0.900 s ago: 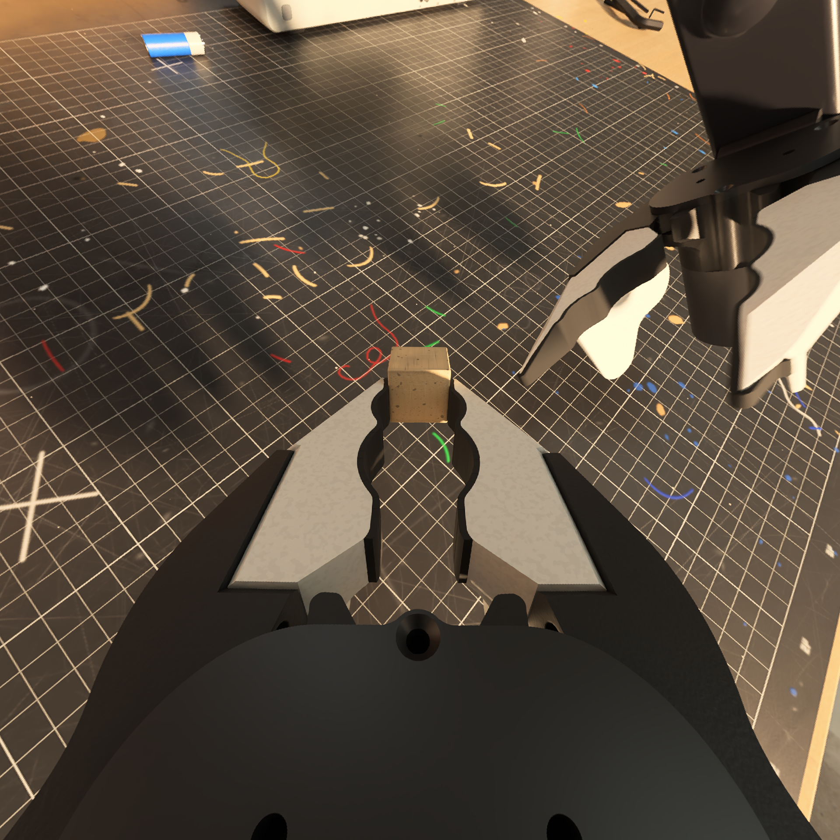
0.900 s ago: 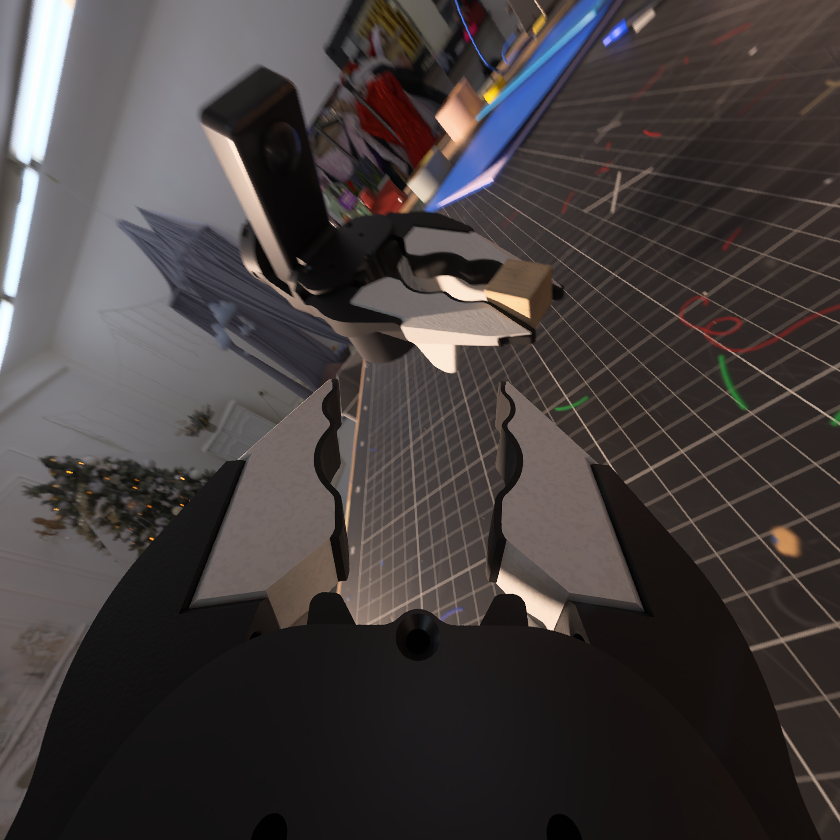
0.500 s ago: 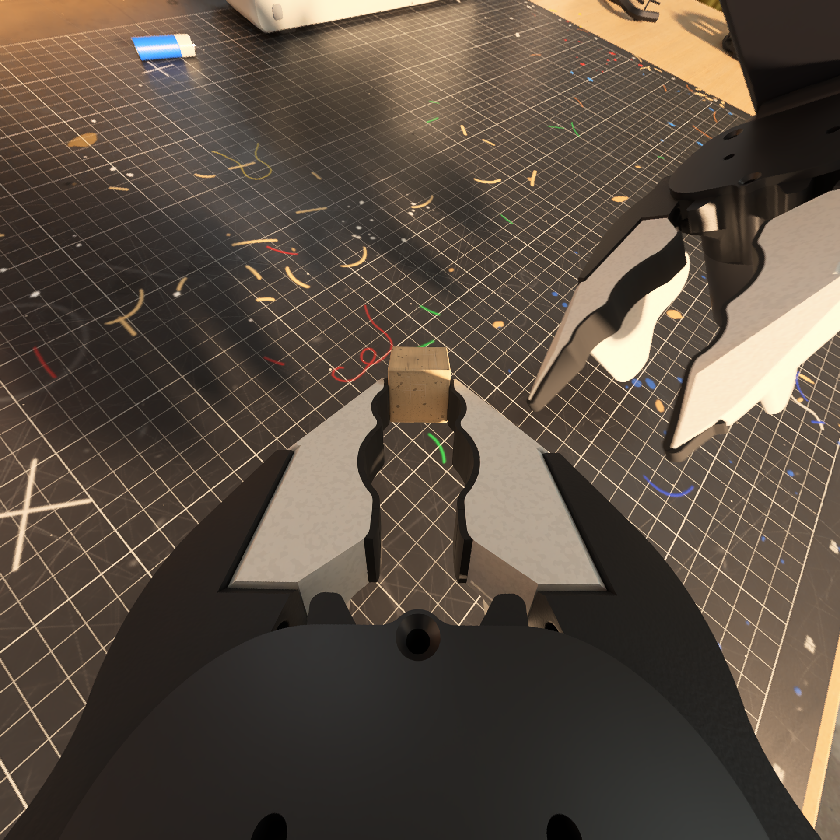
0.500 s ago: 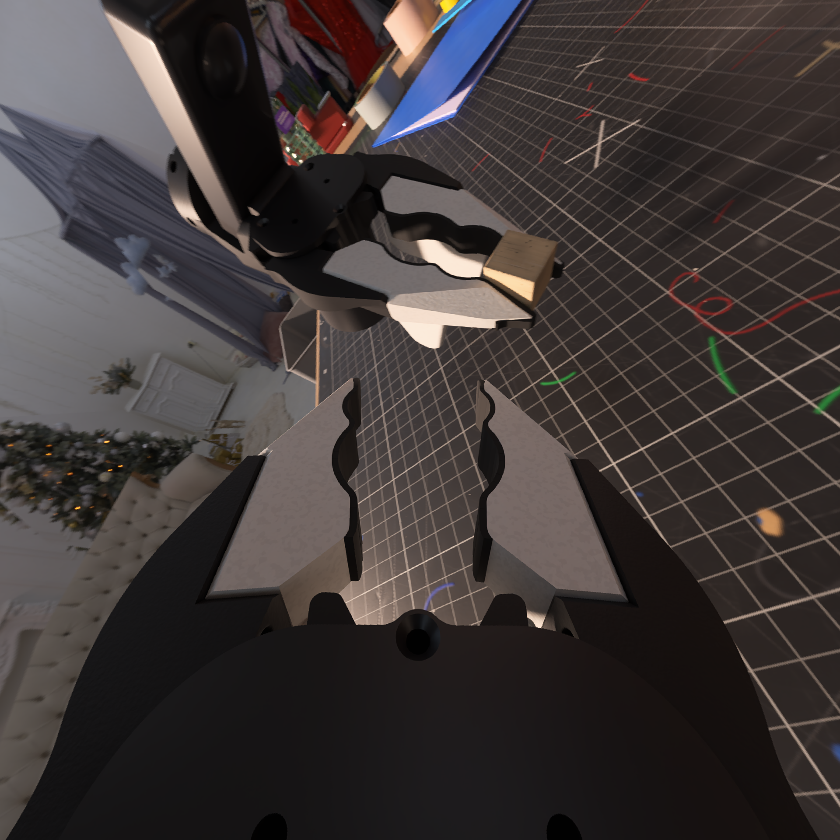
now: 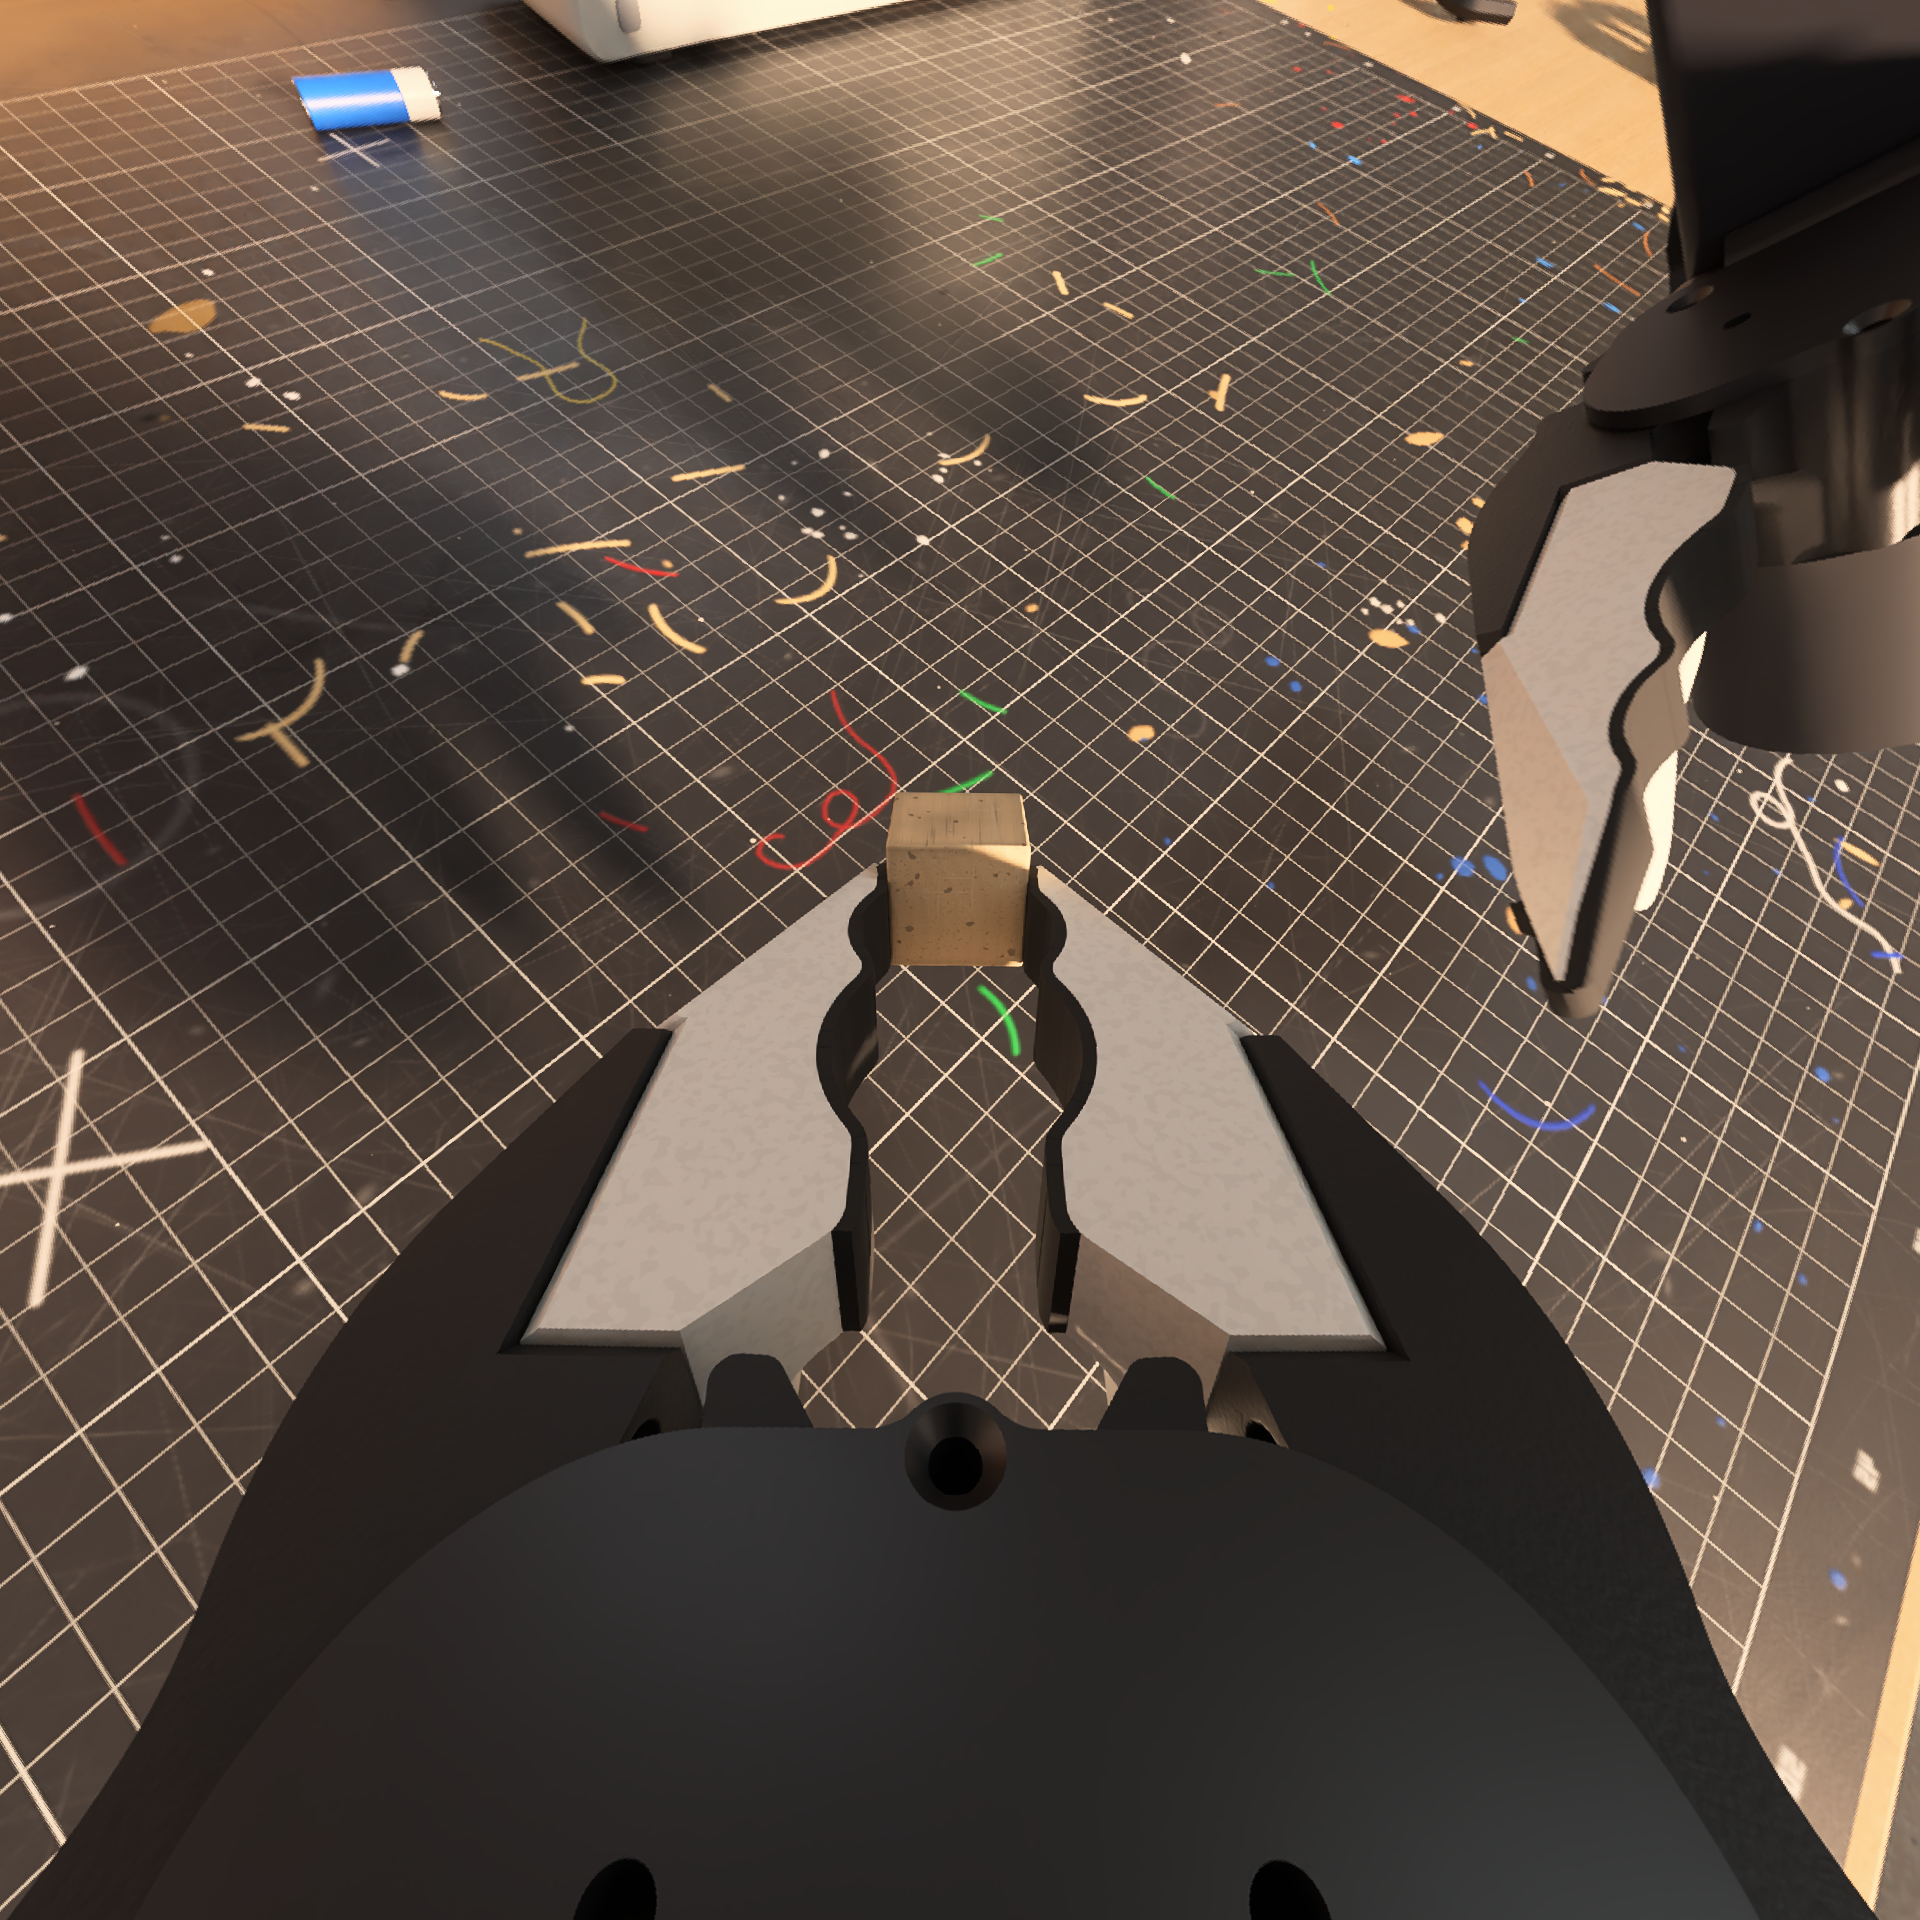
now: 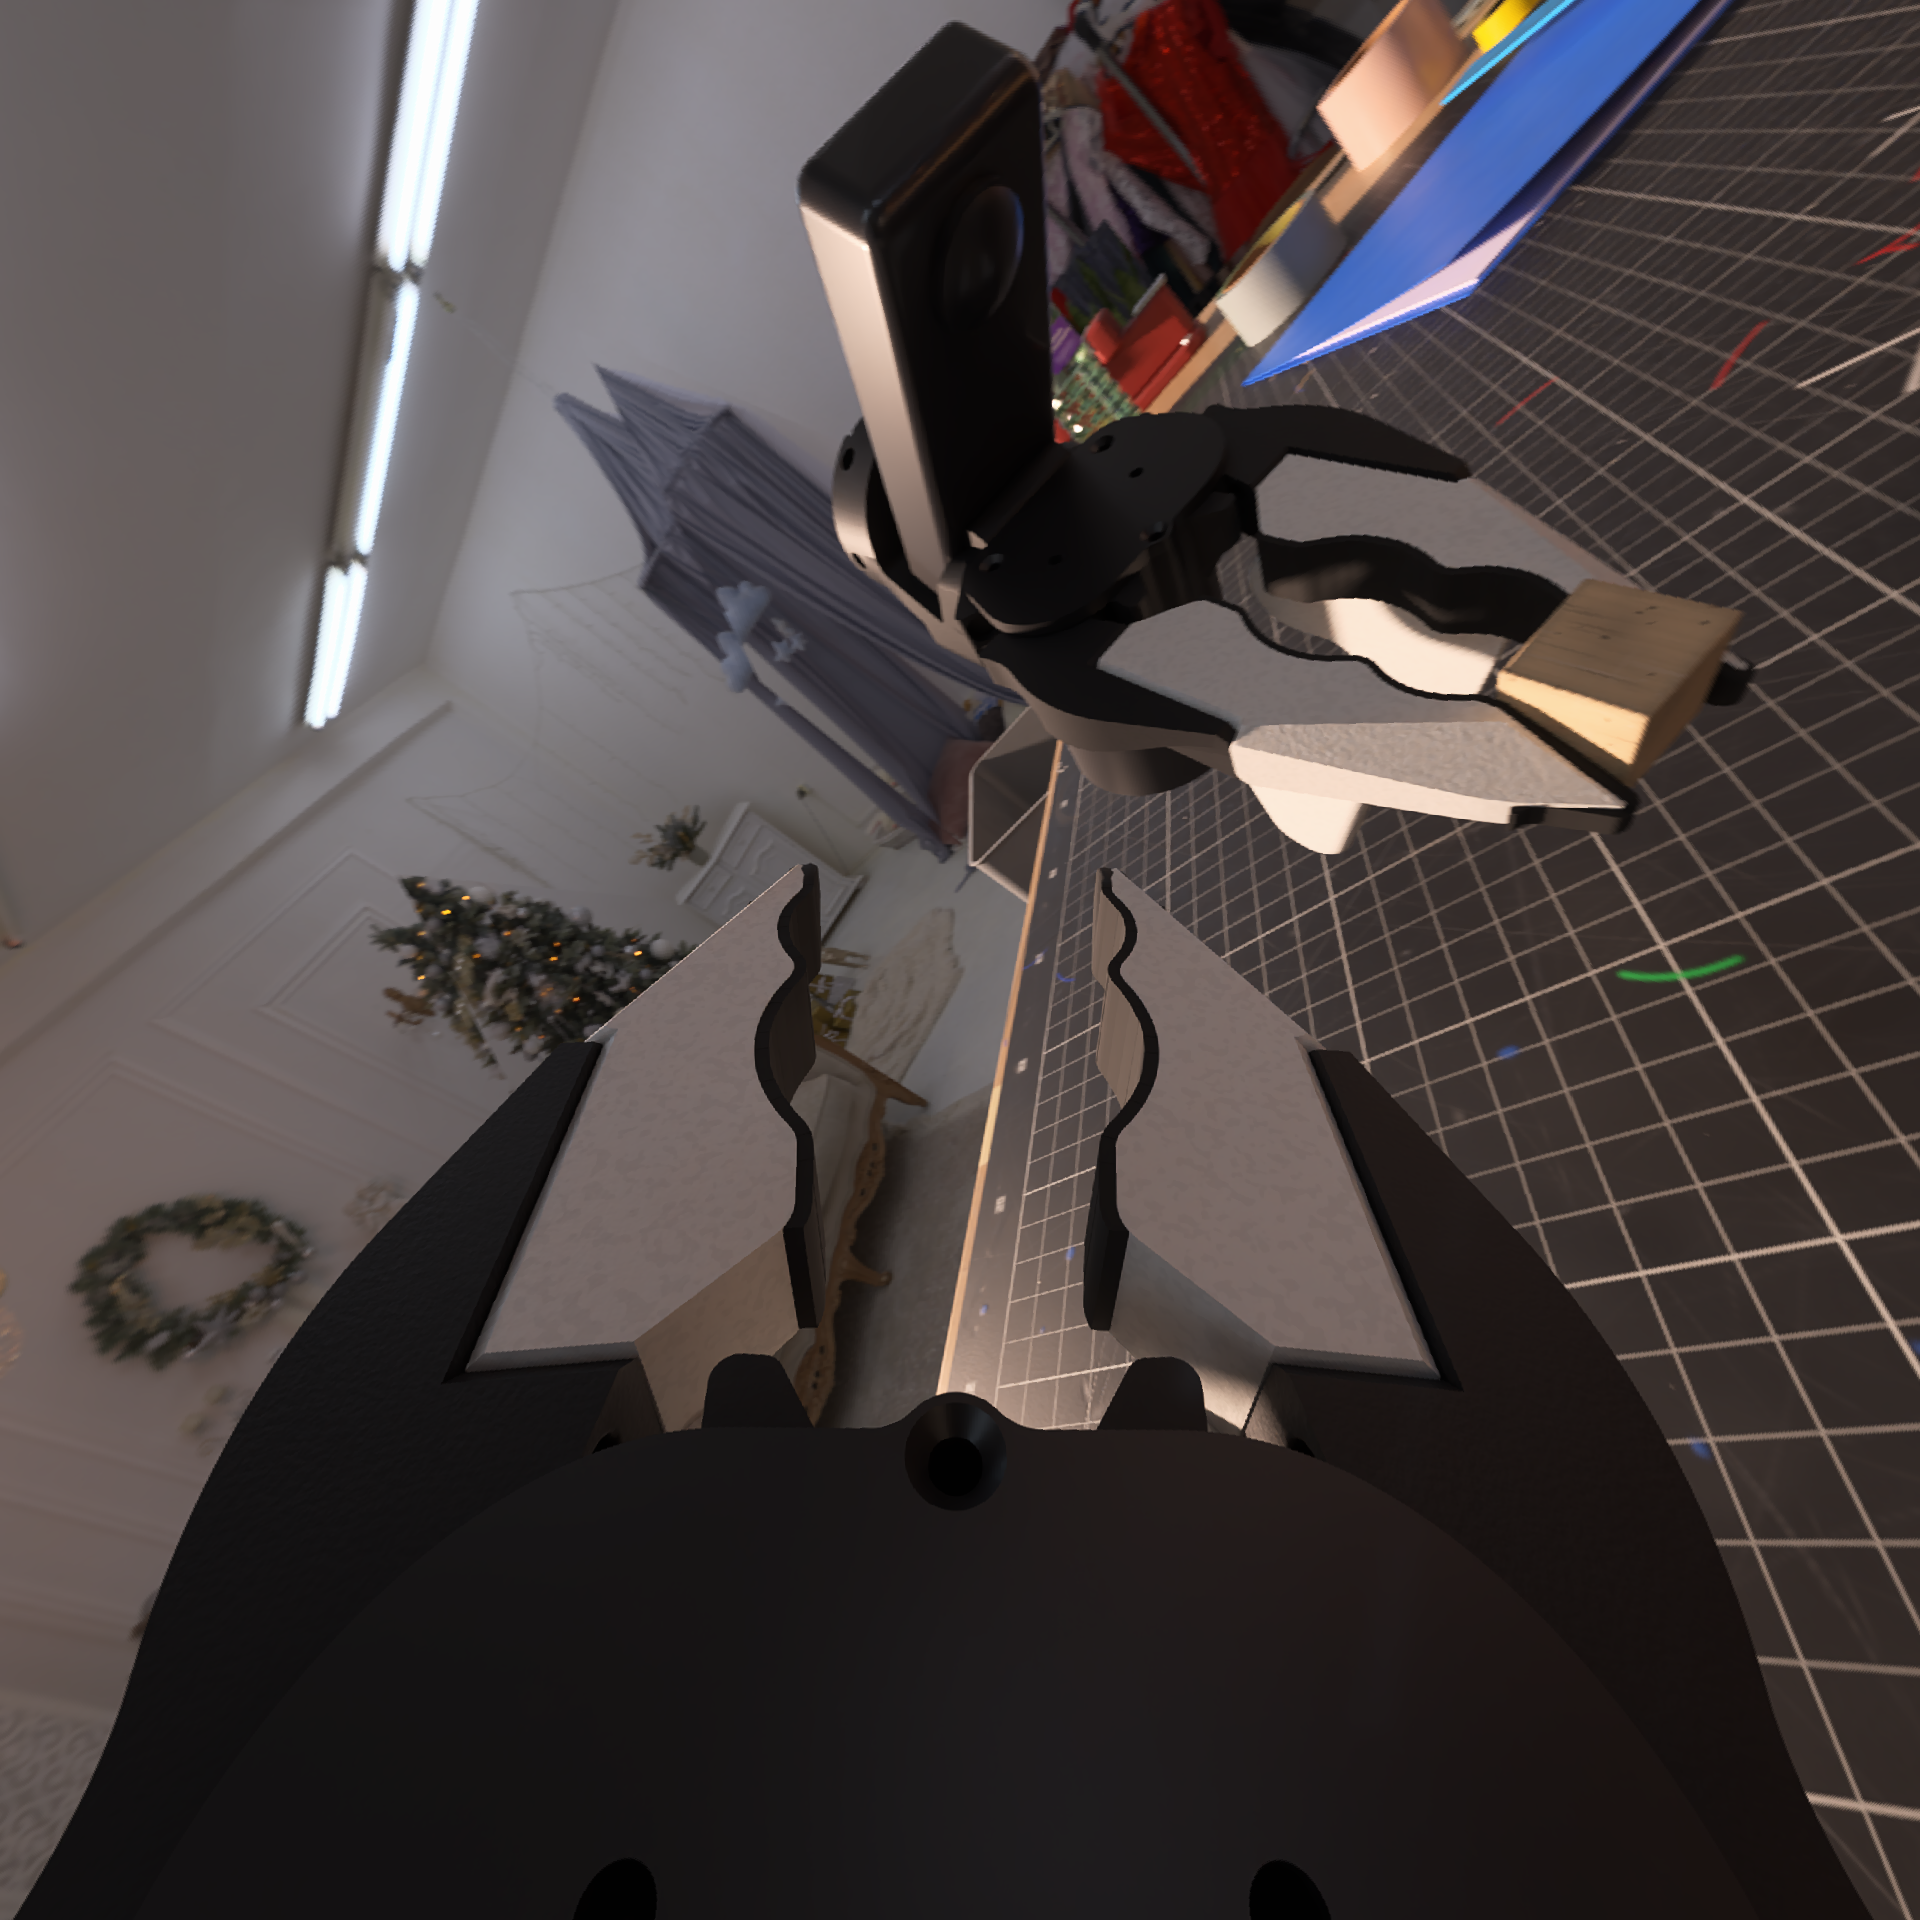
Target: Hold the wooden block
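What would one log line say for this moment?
left tool: shut on wooden block | block: above mat | right tool: open, empty

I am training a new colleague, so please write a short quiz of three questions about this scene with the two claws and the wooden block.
1. True or false: the wooden block lies flat on the cutting mat.
2. Which claw grips the block?
A. left claw
B. right claw
C. both
3. Fill in: the right claw is ____ and holds nothing.

Key:
1. False. In the right wrist view the block is clamped at the tips of the left claw, clear above the mat.
2. A.
3. open.
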{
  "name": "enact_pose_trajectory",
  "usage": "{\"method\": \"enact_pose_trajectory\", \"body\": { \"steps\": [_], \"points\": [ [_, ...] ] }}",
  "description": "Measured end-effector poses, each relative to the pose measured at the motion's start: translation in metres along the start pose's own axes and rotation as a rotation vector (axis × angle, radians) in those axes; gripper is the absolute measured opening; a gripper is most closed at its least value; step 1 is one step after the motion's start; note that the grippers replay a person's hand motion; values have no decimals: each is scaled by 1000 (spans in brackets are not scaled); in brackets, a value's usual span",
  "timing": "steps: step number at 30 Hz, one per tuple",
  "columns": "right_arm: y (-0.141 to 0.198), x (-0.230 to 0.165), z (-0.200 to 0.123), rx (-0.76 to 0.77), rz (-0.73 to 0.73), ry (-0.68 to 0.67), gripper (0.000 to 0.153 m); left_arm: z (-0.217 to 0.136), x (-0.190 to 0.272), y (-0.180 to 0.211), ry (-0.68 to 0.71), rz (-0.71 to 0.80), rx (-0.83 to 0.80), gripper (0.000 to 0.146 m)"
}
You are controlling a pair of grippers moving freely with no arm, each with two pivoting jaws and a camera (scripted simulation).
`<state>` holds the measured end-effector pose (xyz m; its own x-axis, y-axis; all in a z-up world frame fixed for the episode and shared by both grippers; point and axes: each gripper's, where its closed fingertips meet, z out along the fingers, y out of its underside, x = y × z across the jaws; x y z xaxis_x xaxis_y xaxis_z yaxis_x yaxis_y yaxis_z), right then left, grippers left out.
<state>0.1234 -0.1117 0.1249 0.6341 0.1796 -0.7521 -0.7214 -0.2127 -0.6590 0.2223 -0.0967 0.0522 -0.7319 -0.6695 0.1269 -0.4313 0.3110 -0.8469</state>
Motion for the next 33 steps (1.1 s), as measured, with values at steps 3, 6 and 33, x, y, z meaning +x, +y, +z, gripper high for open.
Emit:
{"method": "enact_pose_trajectory", "body": {
  "steps": [3, 6, 33],
  "points": [
    [2, -1, 1, -16, -9, -13, 55, 1, 0, 1, 2, 3, -2, 24],
    [6, 4, 1, -33, -37, 17, 59, 1, 0, 2, -1, 5, -9, 24],
    [-25, 91, -36, -24, -744, 1188, 76, -19, -9, -17, 345, -647, 189, 24]
  ]
}}
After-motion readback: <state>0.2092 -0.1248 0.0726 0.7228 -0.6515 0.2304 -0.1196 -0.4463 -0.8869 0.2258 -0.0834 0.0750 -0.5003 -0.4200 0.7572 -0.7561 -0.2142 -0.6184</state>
